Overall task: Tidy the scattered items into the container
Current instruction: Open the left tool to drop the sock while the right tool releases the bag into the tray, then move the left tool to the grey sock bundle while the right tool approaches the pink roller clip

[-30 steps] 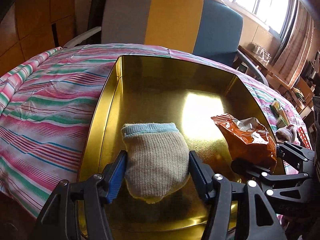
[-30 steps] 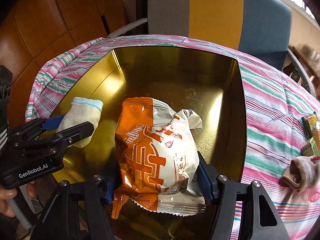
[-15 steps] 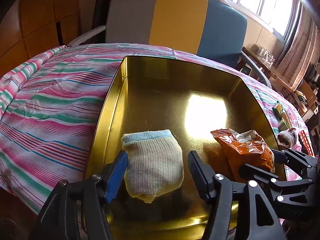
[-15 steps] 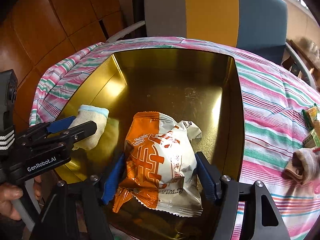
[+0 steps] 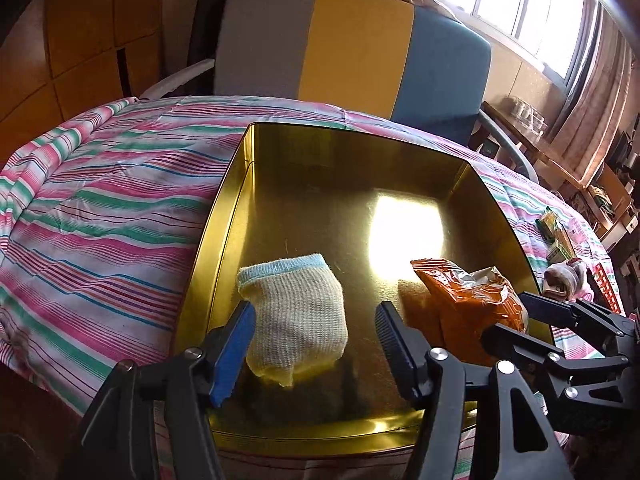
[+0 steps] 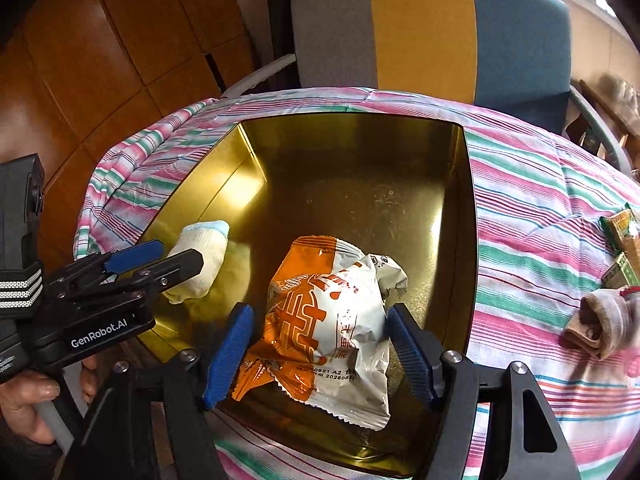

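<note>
On a striped tablecloth [image 5: 104, 208] before a grey-yellow-blue chair [image 5: 352, 52] sits a gold tin [image 5: 208, 248], where the left gripper [image 5: 316, 332] gapes around a sock [image 5: 296, 316] and the right gripper [image 6: 320, 344], just widened, loosely brackets a snack packet [image 6: 332, 320].

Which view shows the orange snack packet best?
The right wrist view: the snack packet lies face-up, whole, in the gold tin. The left wrist view shows only its crumpled end, partly hidden behind the right gripper.
</note>
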